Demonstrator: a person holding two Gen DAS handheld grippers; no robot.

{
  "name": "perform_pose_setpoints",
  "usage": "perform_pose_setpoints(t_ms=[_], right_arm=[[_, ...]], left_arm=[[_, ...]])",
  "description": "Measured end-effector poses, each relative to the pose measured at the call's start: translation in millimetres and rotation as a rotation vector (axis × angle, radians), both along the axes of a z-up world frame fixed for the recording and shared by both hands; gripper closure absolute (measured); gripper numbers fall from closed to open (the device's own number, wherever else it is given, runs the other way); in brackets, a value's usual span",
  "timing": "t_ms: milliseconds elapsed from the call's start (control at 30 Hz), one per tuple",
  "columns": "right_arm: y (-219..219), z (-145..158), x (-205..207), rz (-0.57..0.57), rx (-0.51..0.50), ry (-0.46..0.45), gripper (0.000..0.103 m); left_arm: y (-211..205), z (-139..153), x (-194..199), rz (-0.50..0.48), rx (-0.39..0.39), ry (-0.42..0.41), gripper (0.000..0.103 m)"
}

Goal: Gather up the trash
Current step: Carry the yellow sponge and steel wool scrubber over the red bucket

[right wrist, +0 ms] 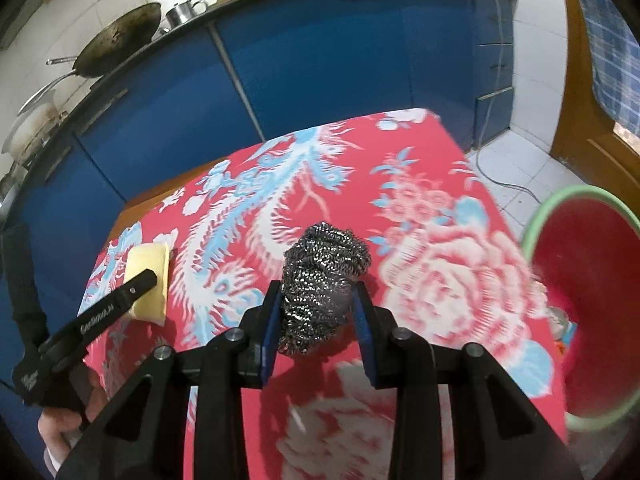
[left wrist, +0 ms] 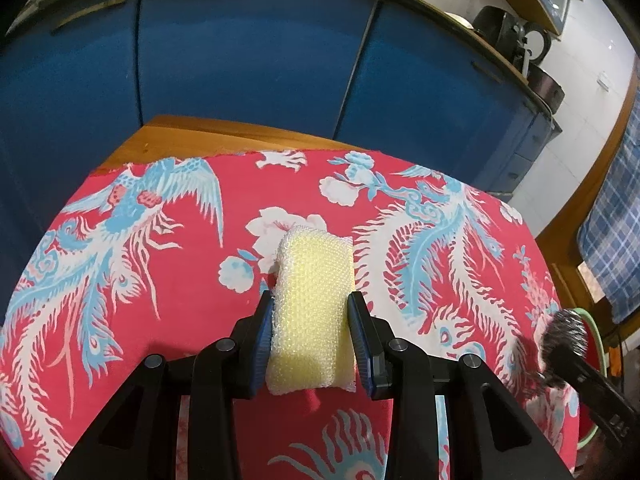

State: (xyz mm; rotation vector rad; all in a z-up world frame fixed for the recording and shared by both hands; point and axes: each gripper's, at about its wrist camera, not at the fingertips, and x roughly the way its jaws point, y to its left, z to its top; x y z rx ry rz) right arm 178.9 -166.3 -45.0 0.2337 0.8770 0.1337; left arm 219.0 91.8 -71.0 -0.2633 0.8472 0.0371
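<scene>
My left gripper is shut on a yellow mesh-covered sponge and holds it above the red patterned tablecloth. The sponge also shows in the right wrist view, at the left with the left gripper on it. My right gripper is shut on a grey steel wool scrubber over the cloth. The scrubber also shows at the right edge of the left wrist view. A red bin with a green rim stands beside the table's right edge, with some items inside.
Blue kitchen cabinets run behind the table. A wok and pots sit on the counter. A bare wooden table corner shows past the cloth. A wooden door and tiled floor lie to the right.
</scene>
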Motion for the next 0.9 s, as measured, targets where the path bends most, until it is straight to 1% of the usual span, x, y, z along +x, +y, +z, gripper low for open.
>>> perform_pose_setpoints(t_ms=[267, 433, 500, 567, 767, 900], right_arm=[[-44.2, 12.0, -33.6, -0.083, -0.009, -0.037, 0.066], [-74.1, 18.5, -52.9, -0.139, -0.009, -0.056, 0.066], [-86.8, 19.6, -59.5, -0.162, -0.005, -0.061, 0.066], [-99.4, 19.6, -64.8, -0.187, 0.002, -0.062, 0.066], [-133.9, 15.9, -78.5, -0.255, 0.03, -0.059, 0.066], [-151.9, 12.2, -86.3, -0.291, 0.046, -0.057, 0.066]], left_arm=[[-13.3, 7.9, -3.7, -0.042, 0.022, -0.035, 0.066], [-29.0, 20.0, -8.7, -0.078, 0.031, -0.047, 0.067], [-41.3, 27.1, -12.3, -0.105, 0.051, -0.056, 0.067], [-50.8, 32.3, -14.9, -0.129, 0.055, -0.06, 0.067], [-90.2, 47.1, -22.6, -0.233, 0.047, -0.06, 0.067], [-117.5, 53.8, -27.7, -0.306, 0.025, -0.05, 0.067]])
